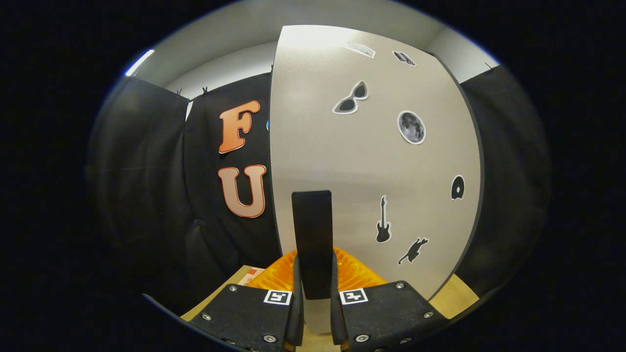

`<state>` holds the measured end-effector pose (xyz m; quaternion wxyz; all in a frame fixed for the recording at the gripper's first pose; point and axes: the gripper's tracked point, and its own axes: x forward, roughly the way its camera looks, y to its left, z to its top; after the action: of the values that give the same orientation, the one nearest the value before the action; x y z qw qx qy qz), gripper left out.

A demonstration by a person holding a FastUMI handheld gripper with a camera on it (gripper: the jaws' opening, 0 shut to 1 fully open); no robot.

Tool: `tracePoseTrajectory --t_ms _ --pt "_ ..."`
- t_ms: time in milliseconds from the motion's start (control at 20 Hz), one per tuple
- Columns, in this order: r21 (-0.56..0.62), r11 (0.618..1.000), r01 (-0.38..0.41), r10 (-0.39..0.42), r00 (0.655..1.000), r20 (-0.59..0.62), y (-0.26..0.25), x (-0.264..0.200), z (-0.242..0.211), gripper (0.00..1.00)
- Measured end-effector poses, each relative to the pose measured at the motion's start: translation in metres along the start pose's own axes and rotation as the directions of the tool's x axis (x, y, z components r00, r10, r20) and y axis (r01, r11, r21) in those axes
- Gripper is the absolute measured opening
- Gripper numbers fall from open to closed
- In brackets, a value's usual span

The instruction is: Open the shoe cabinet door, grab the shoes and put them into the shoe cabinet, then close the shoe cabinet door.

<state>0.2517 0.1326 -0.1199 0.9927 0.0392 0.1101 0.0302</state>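
the tool (pixel 313 313) is closed narrow on one dark upright handle (pixel 312 239) of the one cabinet door (pixel 342 161), just ahead; the door carries seven stickers (pixel 411 127).

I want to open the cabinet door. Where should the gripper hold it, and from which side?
Hold the black handle, head-on from the front. It is an upright bar standing off the door, and the gripper fingers already flank it on either side.
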Motion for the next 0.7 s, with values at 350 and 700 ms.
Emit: tracePoseTrajectory --t_ms 350,700 --pt "0.014 0.998 0.063 -0.063 0.998 0.009 -0.02 -0.039 0.0 0.2" --pt "0.036 0.988 0.15 -0.15 0.989 0.008 -0.045 -0.069 -0.004 0.18"
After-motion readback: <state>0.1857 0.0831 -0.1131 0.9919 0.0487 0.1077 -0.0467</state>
